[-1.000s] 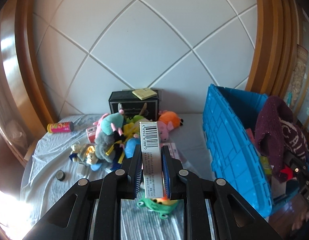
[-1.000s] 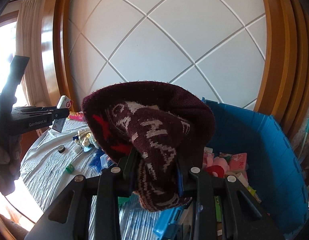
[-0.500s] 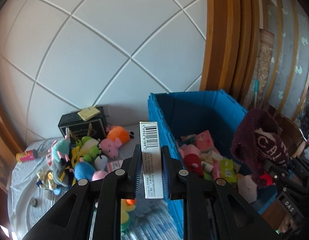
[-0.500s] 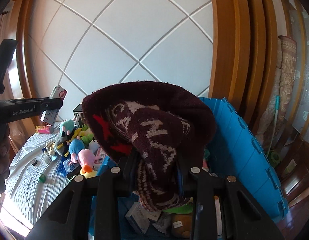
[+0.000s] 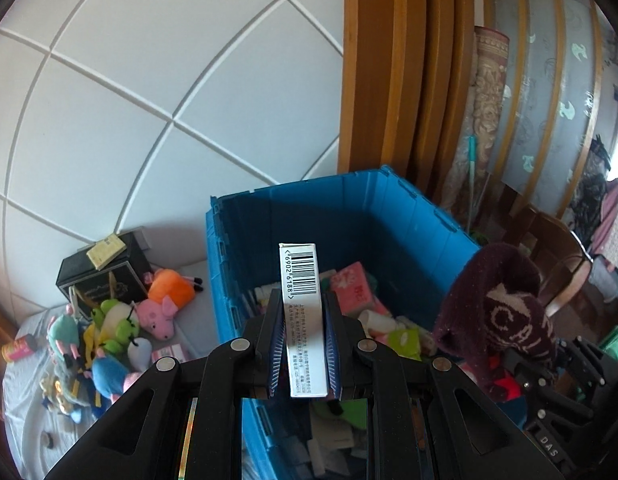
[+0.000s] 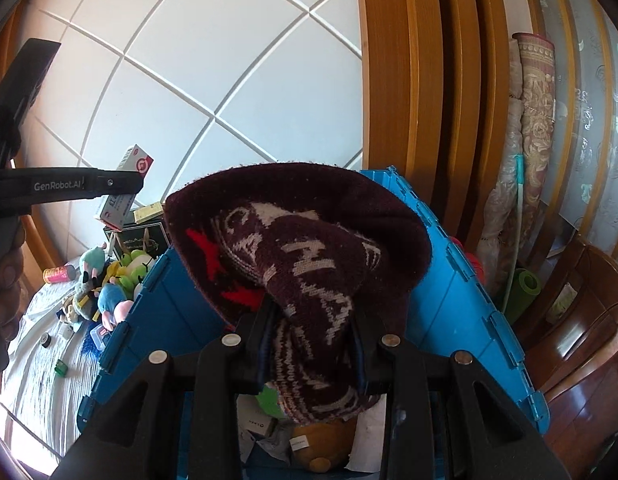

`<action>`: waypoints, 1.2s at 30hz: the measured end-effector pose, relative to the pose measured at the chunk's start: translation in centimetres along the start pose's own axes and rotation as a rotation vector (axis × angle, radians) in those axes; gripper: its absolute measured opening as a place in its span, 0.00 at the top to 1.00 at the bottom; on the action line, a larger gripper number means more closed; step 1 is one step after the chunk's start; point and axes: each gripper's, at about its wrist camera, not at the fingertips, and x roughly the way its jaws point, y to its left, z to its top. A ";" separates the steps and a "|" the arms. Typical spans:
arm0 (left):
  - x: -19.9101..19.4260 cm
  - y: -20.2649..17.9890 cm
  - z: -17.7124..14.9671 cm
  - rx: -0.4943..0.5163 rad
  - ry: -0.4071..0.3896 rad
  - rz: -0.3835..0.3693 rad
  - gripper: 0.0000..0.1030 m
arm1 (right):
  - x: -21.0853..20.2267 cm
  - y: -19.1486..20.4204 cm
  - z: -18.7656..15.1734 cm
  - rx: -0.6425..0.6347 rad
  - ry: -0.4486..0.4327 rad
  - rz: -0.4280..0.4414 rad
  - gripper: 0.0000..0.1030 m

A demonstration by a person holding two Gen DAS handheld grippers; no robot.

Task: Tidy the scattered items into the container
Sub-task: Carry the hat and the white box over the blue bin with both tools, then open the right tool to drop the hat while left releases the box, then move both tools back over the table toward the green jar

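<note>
My left gripper [image 5: 303,312] is shut on a narrow white box with a barcode [image 5: 303,312] and holds it upright above the blue crate [image 5: 349,208], which holds several packets and toys. My right gripper [image 6: 313,328] is shut on a dark maroon knitted hat [image 6: 301,248] and holds it over the same crate [image 6: 461,320]. The hat also shows in the left wrist view [image 5: 497,312] at the crate's right side. The left gripper with its box [image 6: 129,184] shows at the left of the right wrist view.
A pile of plush toys [image 5: 117,332] lies on the white cloth [image 5: 25,440] left of the crate, with a black box [image 5: 101,276] behind and a pink can [image 5: 17,348]. Wooden frame, rolled mats [image 5: 489,120] and dark furniture stand to the right.
Both grippers have swung right, from over the cloth and toys to above the blue crate, each still holding its item.
</note>
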 end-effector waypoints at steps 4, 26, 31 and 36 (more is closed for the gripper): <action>1.8 -1.5 1.0 0.019 0.012 -0.013 0.82 | 0.8 -1.6 0.0 0.018 0.009 -0.017 0.71; 4.4 -2.3 2.3 0.008 -0.005 -0.002 0.22 | 2.0 -4.1 0.8 0.040 -0.015 -0.079 0.45; 3.7 -1.4 1.6 -0.006 -0.006 -0.002 0.22 | 1.7 -3.4 0.8 0.026 -0.008 -0.067 0.45; 2.8 -0.5 0.7 -0.017 -0.007 0.004 0.22 | 1.1 -2.5 0.7 0.018 -0.014 -0.056 0.45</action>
